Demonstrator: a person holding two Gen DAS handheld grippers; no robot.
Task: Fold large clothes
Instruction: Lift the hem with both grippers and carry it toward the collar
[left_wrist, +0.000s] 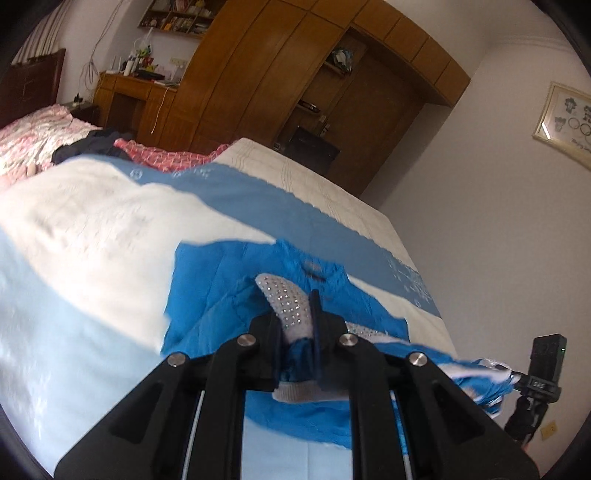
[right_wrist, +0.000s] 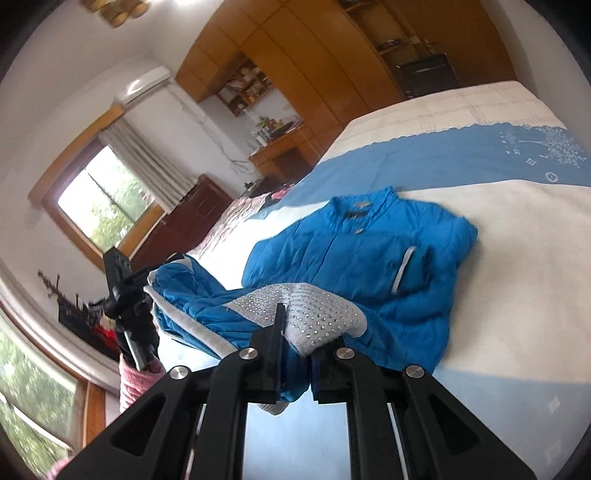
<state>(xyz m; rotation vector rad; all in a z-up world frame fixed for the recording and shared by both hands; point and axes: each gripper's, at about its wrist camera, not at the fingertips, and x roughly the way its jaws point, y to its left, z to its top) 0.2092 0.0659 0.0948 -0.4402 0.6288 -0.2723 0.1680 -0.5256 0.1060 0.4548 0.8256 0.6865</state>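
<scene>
1. A blue padded jacket (right_wrist: 354, 251) is seen spread on the bed (right_wrist: 517, 229), its collar toward the blue band of the bedspread (right_wrist: 424, 158) and its chest pocket with a pale trim facing up.
2. The jacket's lower edge, a grey ribbed hem set with small shiny studs (right_wrist: 317, 310), is lifted off the bed and held at two places.
3. The right gripper (right_wrist: 295, 354) is closed on this hem; its jaws are drawn narrow, with blue fabric and grey rib bunched between them and a fold of rib hanging below.
4. The left gripper (left_wrist: 299, 332) is likewise clamped on the studded hem (left_wrist: 288, 299), its jaws narrow, with blue cloth pinched between them (a strip of grey rib is seen under the fingers).
5. In the right wrist view the left gripper is seen at the left edge of the jacket, held by a person's hand in a pink sleeve (right_wrist: 138, 380), with the hem stretched between the two grippers.
6. In the left wrist view the other gripper (left_wrist: 535, 384) is seen at the far right, the blue fabric pulled toward it.
7. Beyond the bed a wooden wardrobe (left_wrist: 258, 74) and a desk (left_wrist: 125, 96) are seen, and a pink quilt (left_wrist: 40, 133) is laid near the headboard; both views are blurred in places
</scene>
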